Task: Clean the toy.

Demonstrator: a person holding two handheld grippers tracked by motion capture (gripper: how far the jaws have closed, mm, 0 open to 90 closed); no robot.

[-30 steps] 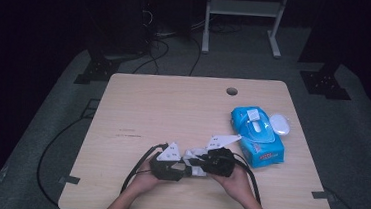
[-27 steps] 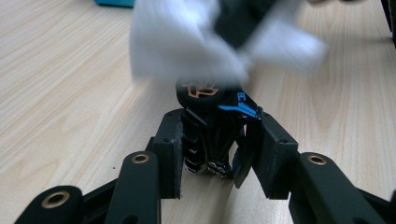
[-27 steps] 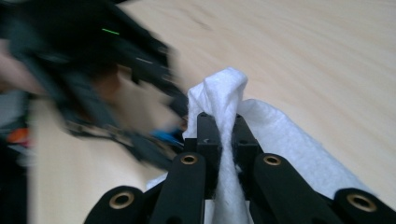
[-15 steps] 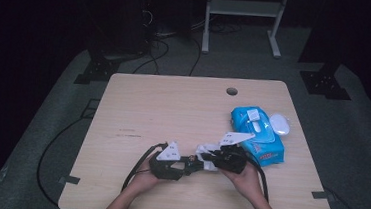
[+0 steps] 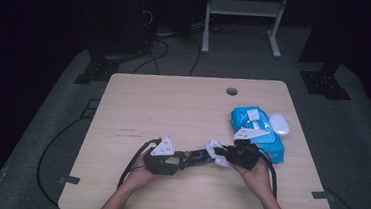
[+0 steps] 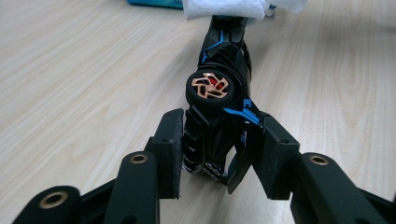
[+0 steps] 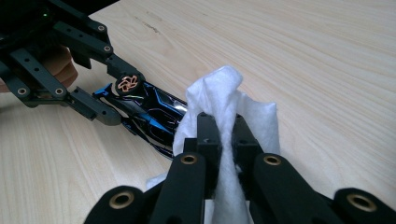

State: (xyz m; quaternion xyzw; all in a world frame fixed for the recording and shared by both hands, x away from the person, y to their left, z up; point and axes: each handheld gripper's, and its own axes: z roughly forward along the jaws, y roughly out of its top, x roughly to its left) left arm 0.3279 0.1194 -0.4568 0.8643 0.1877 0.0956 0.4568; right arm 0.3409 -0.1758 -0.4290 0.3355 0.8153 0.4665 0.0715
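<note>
Left tool (image 5: 189,159) has the rear of a black-and-blue toy car (image 6: 219,107) between its jaws. Jaws have just been opening a bit; in the left gripper view the left pad sits against the car's side, the right pad is close by its rear fin, but can't tell if it presses. Car lies on its side w/ a copper-spoked wheel (image 6: 208,88) facing up, just ahead of the left tool's jaws, nose pointing away twd the right tool (image 5: 219,154).

Right tool is clamped tight on a white wipe (image 7: 224,112), jaws nearly together w/ the cloth bunched up between and above them. The wipe touches the far end of the car, so it sits right betw. the two tools.

Just beyond the right tool, on the table (image 5: 173,108): a blue wipes pack (image 5: 264,136), and next to that, farther off, a small white oval thing (image 5: 279,124).
</note>
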